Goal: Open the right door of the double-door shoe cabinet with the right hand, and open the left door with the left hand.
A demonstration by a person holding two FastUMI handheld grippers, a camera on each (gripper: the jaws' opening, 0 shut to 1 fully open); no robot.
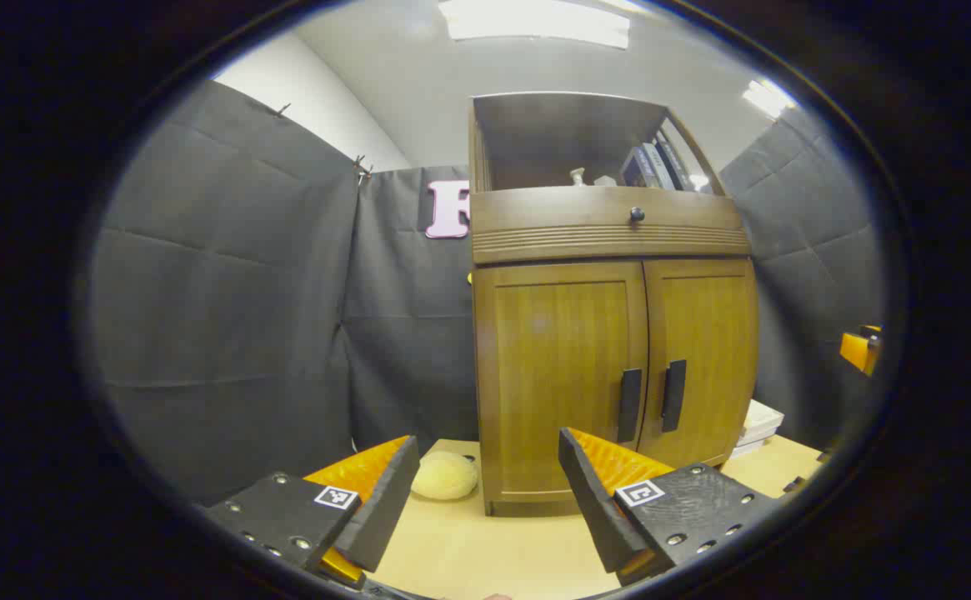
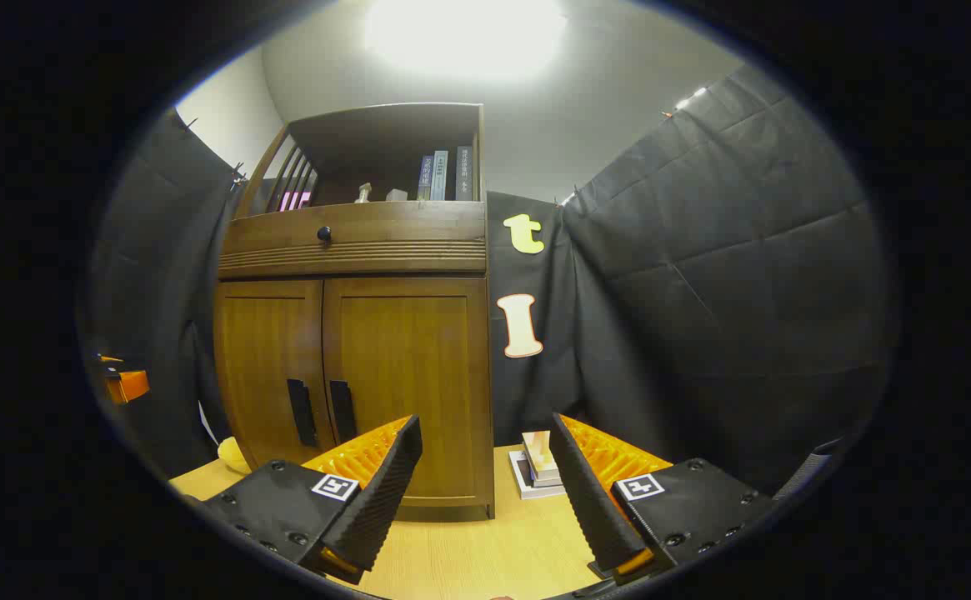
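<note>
Black cloth walls close in a small booth, and a pale wooden surface [image 1: 468,550] carries a brown wooden shoe cabinet [image 1: 610,292] standing upright against the back cloth. Its two doors are both shut and meet at the middle, so neither step of the task is done yet. The left door [image 1: 560,367] and the right door [image 1: 702,358] each have a dark vertical handle, the left handle [image 1: 629,405] and the right handle [image 1: 673,395], set close together on either side of the seam. Above the doors is a drawer with a round knob [image 1: 637,214], then an open shelf holding a few books [image 2: 443,173].

In the left gripper view, the left tongs [image 1: 485,492] are spread wide, gripping nothing, and held back from the cabinet, facing the left door. A round, pale yellow object [image 1: 444,475] lies on the surface just beside the cabinet's left foot.

In the right gripper view, the right tongs [image 2: 485,483] are likewise spread wide and empty, held back and aimed past the cabinet's right edge. A small stack of books [image 2: 535,471] lies beside the cabinet there. Both tongs seem opened ready to close on a handle; the right would likely need to swing leftward first.
</note>
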